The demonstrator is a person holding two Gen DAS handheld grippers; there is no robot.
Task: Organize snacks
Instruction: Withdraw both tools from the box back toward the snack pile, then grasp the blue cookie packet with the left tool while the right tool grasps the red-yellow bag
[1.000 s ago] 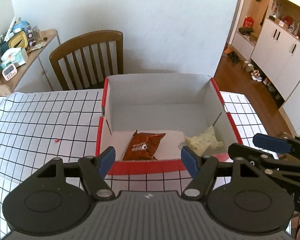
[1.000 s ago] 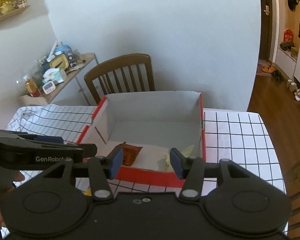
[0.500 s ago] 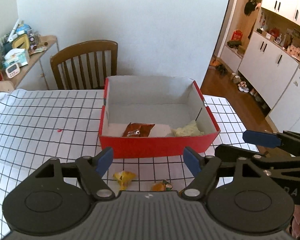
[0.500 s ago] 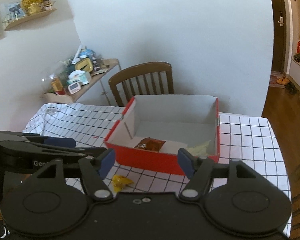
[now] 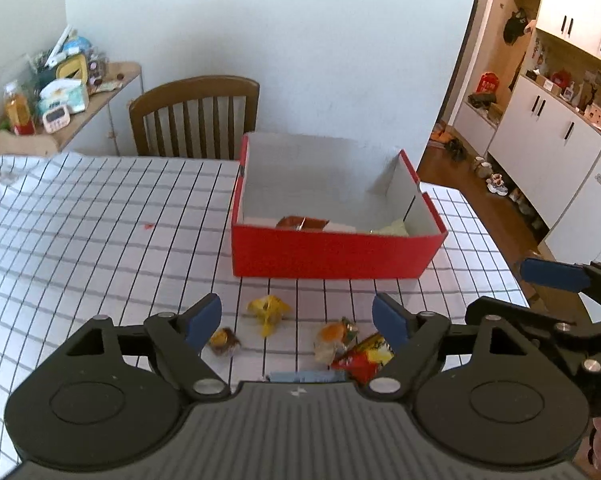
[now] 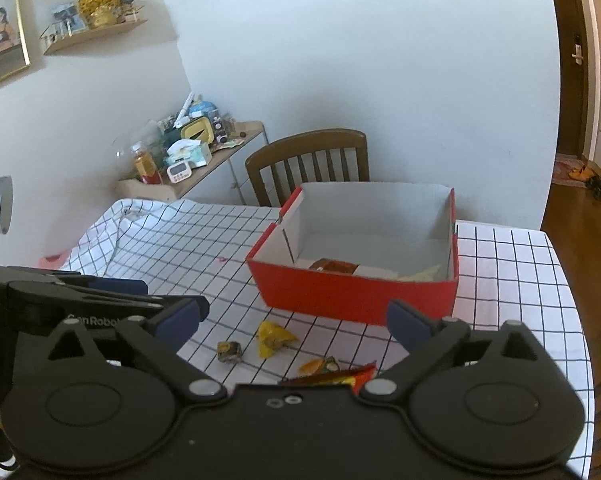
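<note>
A red cardboard box [image 5: 328, 258] with a white inside stands on the tabletop [image 5: 80, 232], which is covered with a white cloth checked in black. In the box, against the near wall, lie a brown-orange snack packet [image 5: 302, 223] and, in the right-hand corner, a pale yellow packet [image 5: 392, 228]; the rest of its floor shows bare white.

On the cloth in front of the box, apart from it, lie loose snacks: a small dark wrapped sweet [image 5: 224, 342], a crumpled yellow wrapper [image 5: 268, 310], an orange-and-clear wrapped piece [image 5: 334, 338] and a red-and-yellow packet [image 5: 364, 356] touching it. A blue edge of something [image 5: 306, 377] shows just below them, mostly hidden by the tool body.

The left tool [image 5: 298, 318] hangs over these snacks with its jaws wide; they have just been opening, and nothing is gripped. The right tool [image 6: 296, 320] is just beside it, jaws spread very wide after just opening, also holding nothing.

A wooden chair [image 5: 196, 114] stands behind the tabletop.
</note>
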